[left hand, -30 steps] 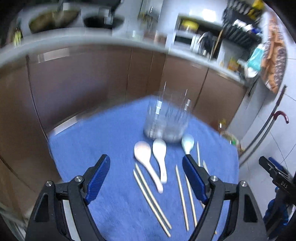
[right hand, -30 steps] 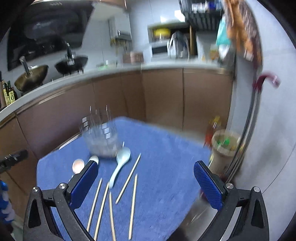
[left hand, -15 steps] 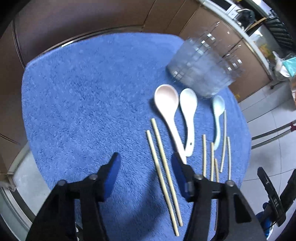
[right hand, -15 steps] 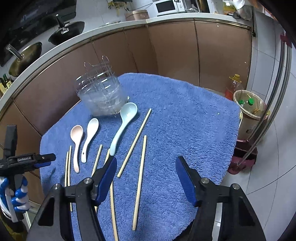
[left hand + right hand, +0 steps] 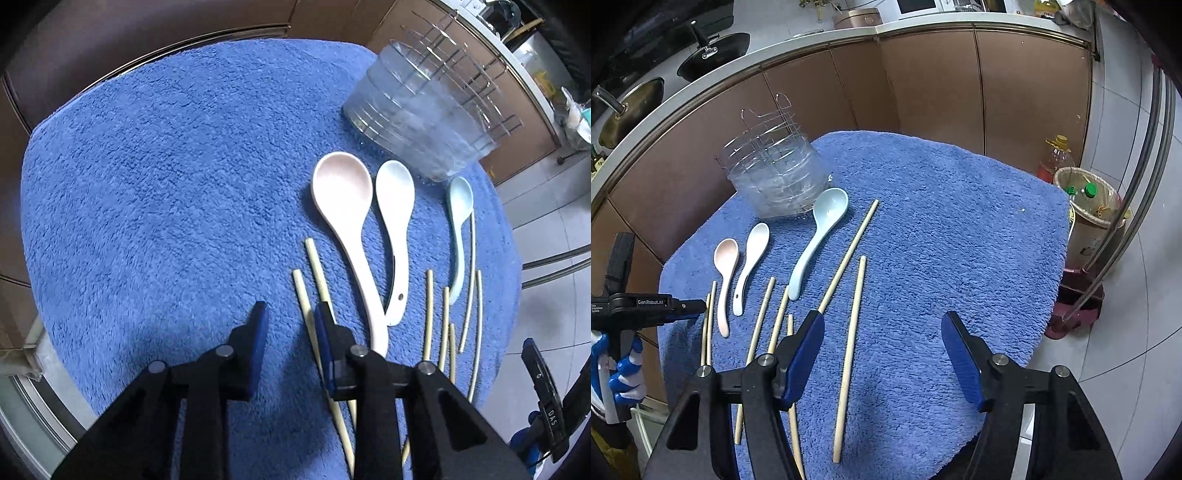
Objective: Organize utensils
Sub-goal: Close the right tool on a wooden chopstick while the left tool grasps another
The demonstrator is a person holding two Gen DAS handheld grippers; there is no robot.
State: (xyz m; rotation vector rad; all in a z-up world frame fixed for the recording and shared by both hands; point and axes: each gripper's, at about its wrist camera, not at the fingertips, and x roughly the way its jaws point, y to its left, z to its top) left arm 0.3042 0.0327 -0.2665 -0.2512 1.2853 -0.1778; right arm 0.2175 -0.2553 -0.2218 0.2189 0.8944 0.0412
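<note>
Nothing is sorted yet: three spoons (image 5: 820, 236) and all chopsticks (image 5: 849, 354) are lying mid-frame on the blue towel (image 5: 942, 229), the holder (image 5: 775, 177) upper left sitting empty, while the left tongs (image 5: 290, 325), closing, and the right tongs (image 5: 882, 332) are hanging released, grasping nothing.

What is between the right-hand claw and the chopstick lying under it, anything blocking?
Nothing visible. The right gripper hangs open over the blue towel, and the chopstick lies bare between its fingers, apart from the other sticks. The clear utensil holder stands further back, with the blue spoon lying in front of it.
</note>
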